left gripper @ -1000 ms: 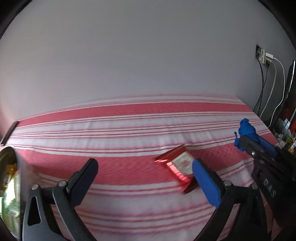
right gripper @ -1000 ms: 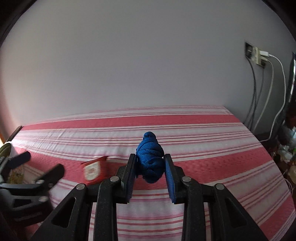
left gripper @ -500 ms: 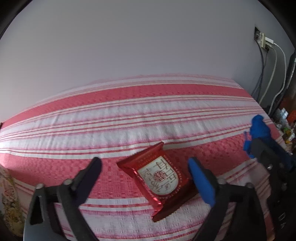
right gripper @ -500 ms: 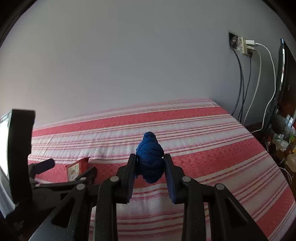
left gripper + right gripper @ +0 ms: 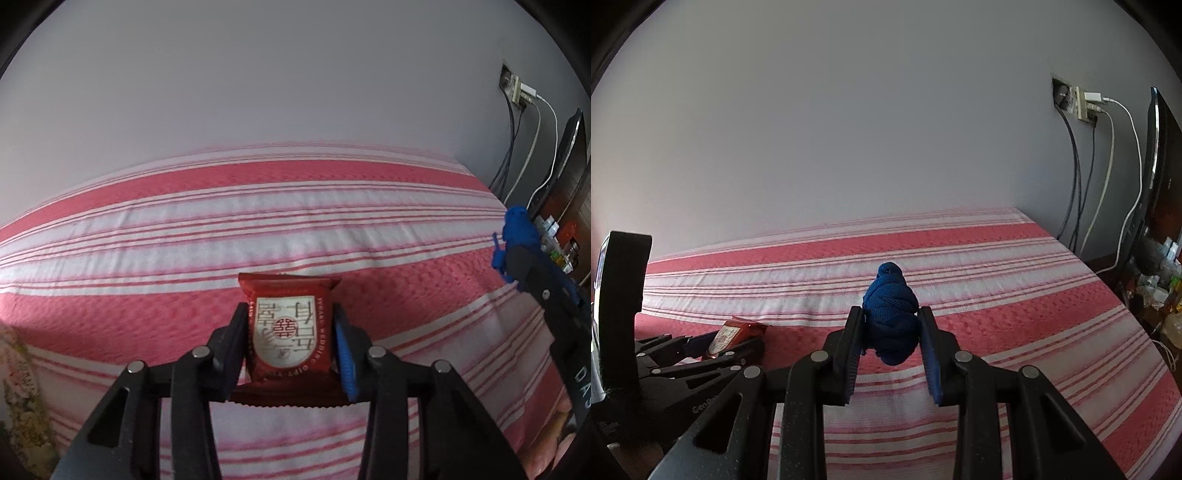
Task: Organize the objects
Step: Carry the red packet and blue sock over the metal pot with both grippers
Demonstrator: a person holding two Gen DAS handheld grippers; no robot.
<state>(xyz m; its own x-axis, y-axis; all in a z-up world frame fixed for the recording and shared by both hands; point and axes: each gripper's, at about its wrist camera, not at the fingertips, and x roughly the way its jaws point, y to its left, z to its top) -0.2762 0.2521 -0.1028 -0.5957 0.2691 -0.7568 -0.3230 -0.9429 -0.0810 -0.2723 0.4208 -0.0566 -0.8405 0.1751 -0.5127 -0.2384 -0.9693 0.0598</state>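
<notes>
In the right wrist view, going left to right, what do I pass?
Left gripper shut on the red packet → blue cloth bundle in the right gripper → wall socket with cables → dark screen edge.

Home bedroom: striped bedspread [image 5: 295, 206], wall socket [image 5: 1082, 103].

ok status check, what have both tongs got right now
Left tongs have just been closing, pads now on the red snack packet. Right tongs shut on blue cord bundle. Striped bedspread ahead, nothing in the way.
</notes>
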